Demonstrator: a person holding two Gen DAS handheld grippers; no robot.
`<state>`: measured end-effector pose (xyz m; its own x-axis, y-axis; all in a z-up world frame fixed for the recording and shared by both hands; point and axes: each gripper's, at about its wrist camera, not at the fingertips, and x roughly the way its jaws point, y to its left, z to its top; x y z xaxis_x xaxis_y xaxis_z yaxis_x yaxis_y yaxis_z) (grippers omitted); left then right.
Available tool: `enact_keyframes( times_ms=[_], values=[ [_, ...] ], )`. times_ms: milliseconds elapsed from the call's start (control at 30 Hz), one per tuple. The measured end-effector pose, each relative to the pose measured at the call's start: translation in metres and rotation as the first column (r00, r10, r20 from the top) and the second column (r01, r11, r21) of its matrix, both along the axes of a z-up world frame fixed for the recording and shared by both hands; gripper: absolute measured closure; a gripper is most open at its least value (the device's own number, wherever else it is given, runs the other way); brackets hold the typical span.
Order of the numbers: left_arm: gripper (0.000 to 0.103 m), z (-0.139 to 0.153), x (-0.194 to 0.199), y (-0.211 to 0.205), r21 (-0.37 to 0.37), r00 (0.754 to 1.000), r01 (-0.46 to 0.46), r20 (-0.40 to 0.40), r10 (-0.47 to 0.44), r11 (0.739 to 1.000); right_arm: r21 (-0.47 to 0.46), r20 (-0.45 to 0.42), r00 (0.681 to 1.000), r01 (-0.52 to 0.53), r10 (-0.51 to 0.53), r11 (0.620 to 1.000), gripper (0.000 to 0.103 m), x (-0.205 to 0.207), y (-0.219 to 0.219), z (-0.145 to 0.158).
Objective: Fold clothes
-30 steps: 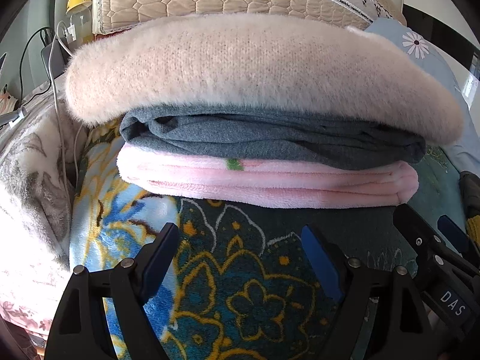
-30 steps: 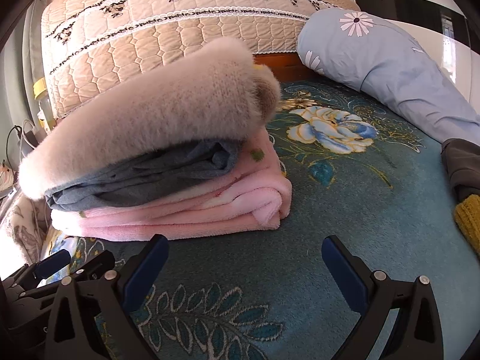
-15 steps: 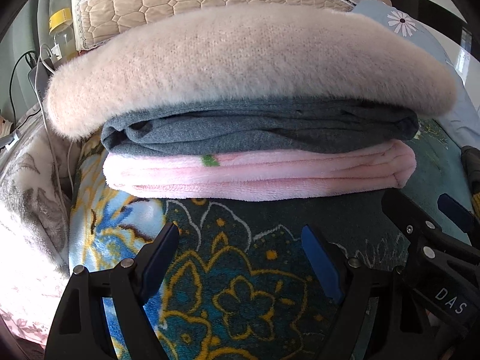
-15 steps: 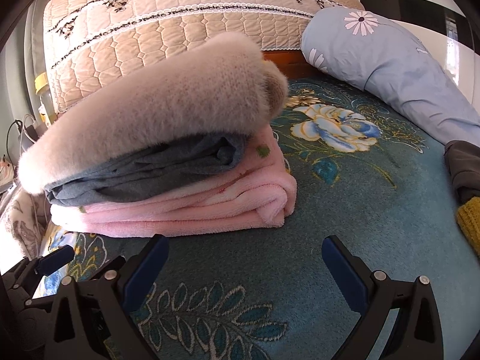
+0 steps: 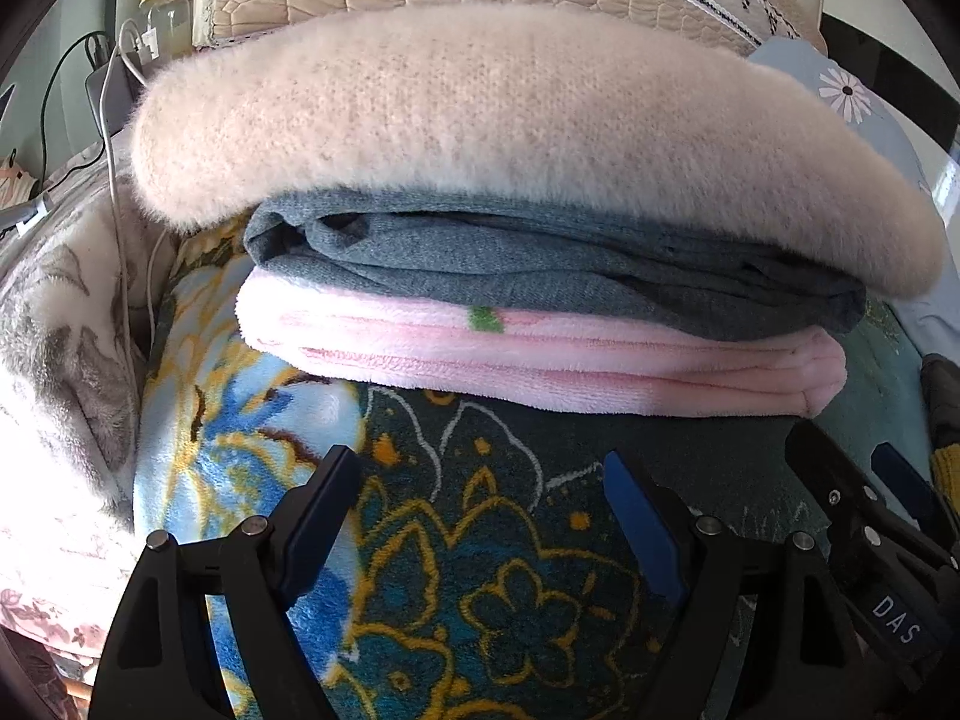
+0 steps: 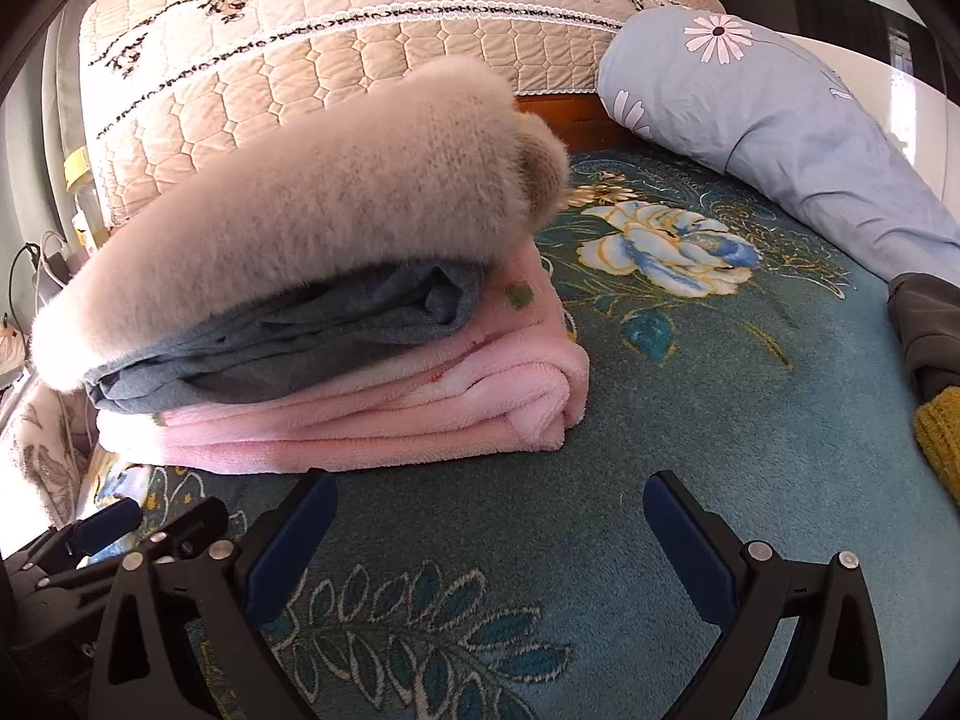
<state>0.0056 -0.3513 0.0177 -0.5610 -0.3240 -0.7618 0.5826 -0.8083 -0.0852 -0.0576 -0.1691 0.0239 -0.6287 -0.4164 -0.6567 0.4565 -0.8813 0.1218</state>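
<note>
- Since the earlier left wrist picture the stack of three folded garments sits slightly differently in frame, a little to the right and tilted; in the right wrist view almost nothing has shifted.
- Stack position: it rests on the teal plush floral blanket covering a bed, just ahead of both grippers and in front of a beige quilted headboard cover.
- Top layer: a fluffy cream knitted sweater, bulky and overhanging the layers beneath it.
- Middle layer: a thin grey-blue jersey garment, limp, with loose folds.
- Bottom layer: a pink fleece garment, thick and soft, with its rolled fold edge facing right in the right wrist view.
- Left gripper: jaws spread wide, nothing between them, hovering over the blanket short of the stack.
- Right gripper: jaws likewise apart and empty, above bare blanket.
- Handling, as a judgement: all three pieces look light, soft and easily squashed; the fuzzy sweater may slide off. The firmest hold seems to be the pink fleece's folded edge, pinched from both sides, lifting the stack from beneath.
- Unfolded items: a dark grey garment and a mustard knit lie at the right edge.
- Writing: white letters "DAS" on the right gripper's body, seen from the left wrist camera; a yellow bottle label is unreadable.
</note>
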Motion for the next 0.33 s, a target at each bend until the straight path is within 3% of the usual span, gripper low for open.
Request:
enact_keyframes(
  times_ms=[333],
  values=[
    [0.019, 0.0079, 0.0037, 0.0059, -0.052, 1.000, -0.008, -0.006, 0.008, 0.999, 0.011, 0.002, 1.000, -0.002, 0.002, 1.000, 0.000, -0.0003, -0.0019, -0.0007]
  ],
)
